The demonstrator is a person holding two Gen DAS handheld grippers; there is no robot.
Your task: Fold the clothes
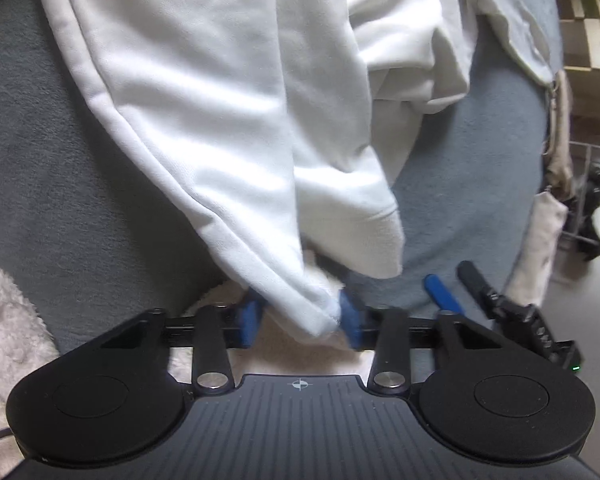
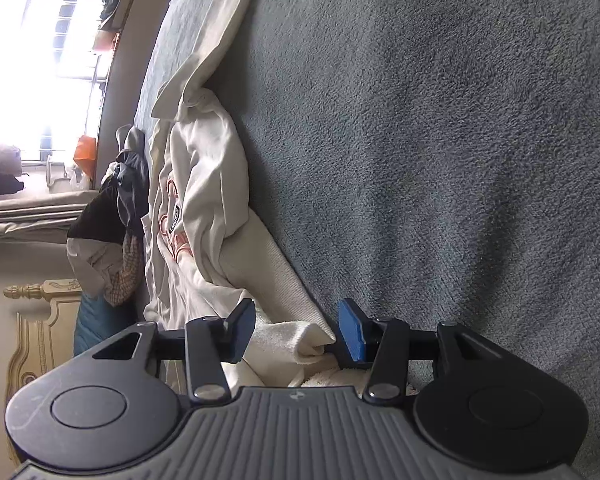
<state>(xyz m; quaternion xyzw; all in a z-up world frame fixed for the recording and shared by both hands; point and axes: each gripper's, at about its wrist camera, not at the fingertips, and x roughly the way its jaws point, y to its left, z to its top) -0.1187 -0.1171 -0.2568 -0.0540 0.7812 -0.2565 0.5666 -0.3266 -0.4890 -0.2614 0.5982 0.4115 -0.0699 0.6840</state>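
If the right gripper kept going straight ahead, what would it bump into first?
Probably the white sweatshirt: a fold of it already lies between the right gripper's open fingers. Past that comes the grey-blue blanket. Depth is hard to judge here.

Grey-blue fleece blanket (image 2: 440, 140) covers the bed, bright barred window (image 2: 60, 40) behind, carved cream headboard (image 2: 40, 320) at left.
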